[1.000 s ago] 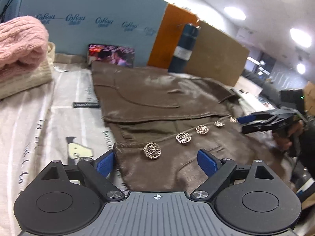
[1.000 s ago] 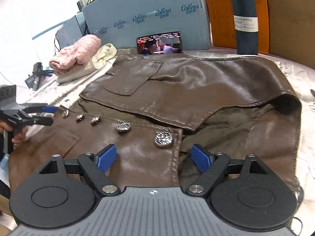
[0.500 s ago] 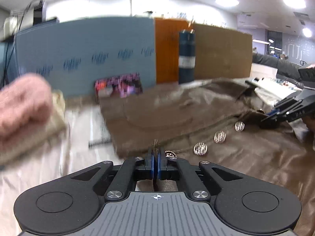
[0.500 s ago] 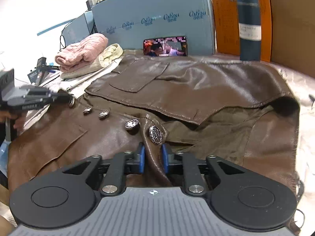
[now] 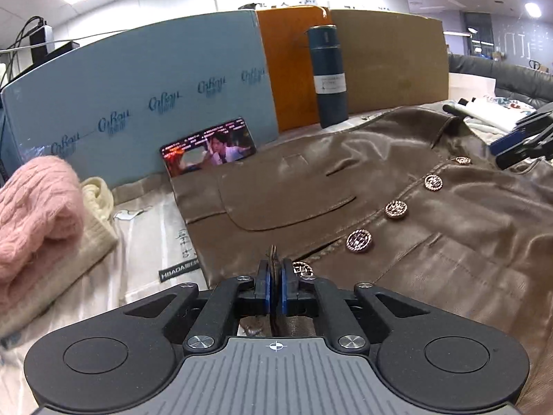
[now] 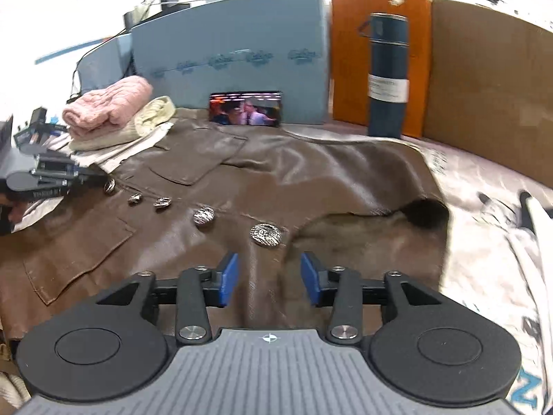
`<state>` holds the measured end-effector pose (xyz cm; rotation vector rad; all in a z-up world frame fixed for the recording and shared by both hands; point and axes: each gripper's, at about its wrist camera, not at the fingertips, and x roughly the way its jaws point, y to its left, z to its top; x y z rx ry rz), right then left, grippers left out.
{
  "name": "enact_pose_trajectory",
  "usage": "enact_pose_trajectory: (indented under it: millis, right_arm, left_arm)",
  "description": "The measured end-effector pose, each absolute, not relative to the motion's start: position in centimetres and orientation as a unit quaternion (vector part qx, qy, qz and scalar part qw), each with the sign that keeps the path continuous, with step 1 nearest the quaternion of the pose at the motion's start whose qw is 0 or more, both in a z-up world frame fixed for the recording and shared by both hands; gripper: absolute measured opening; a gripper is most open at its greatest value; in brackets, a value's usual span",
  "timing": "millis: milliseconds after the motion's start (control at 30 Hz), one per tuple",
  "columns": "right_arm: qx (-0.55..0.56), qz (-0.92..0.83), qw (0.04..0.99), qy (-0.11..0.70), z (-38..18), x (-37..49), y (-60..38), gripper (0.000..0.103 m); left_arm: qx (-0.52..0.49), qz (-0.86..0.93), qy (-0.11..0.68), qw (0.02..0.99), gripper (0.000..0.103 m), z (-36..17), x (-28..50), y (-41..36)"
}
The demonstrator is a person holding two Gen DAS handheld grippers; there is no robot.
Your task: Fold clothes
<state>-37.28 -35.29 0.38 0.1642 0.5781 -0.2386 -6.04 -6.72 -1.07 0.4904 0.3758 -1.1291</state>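
Observation:
A brown leather jacket (image 5: 345,180) with a row of metal buttons (image 5: 359,240) lies spread on the cloth-covered table. My left gripper (image 5: 274,276) is shut on the jacket's front edge, and a thin fold of leather stands up between its blue pads. In the right wrist view the jacket (image 6: 293,173) spreads ahead, and my right gripper (image 6: 269,276) hangs just over its front panel near the largest button (image 6: 265,234). Its jaws are opening, and the pads stand apart from the leather below them. Each gripper shows at the edge of the other's view.
A folded pink sweater (image 5: 31,207) sits on a cream knit (image 5: 96,193) at the left. A phone (image 5: 209,145) playing video leans on a blue foam board (image 5: 138,97). A dark blue flask (image 5: 328,76) stands before orange and brown boards at the back.
Both grippers closed on the jacket's front edge. The left still holds it and has rolled level; the right has since opened and let the leather drop flat.

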Motion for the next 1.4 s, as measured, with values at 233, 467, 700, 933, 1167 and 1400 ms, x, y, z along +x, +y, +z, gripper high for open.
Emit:
enact_pose_trajectory:
  millis: [233,467,700,933,1167,1400]
  right_arm:
    - [0.090,-0.171,0.940,0.280,-0.9,-42.4,-35.9,0.063]
    - [0.025,-0.201,0.935,0.292,-2.7,-43.3,-34.5,0.070]
    - [0.022,-0.188,0.949,0.253,-1.3,-44.7,-33.5,0.087]
    - [-0.001,-0.155,0.958,0.242,-0.2,-46.2,-30.8,0.099]
    - [-0.023,-0.109,0.956,0.270,0.0,-46.7,-29.0,0.100]
    - [-0.033,-0.070,0.955,0.288,-0.7,-46.5,-27.9,0.100]
  left_arm:
    - [0.223,-0.517,0.178,0.807,0.040,-1.6,-5.8,-6.6]
    - [0.164,-0.516,0.157,0.826,0.071,-0.8,-6.1,-5.1]
    - [0.114,-0.512,0.087,0.847,0.092,0.7,-8.6,-1.6]
    - [0.192,-0.530,0.007,0.826,0.096,1.5,-14.0,1.2]
    - [0.294,-0.621,0.029,0.726,0.097,2.4,-18.2,2.3]
    - [0.429,-0.621,0.032,0.655,0.097,-0.2,-21.6,0.1]
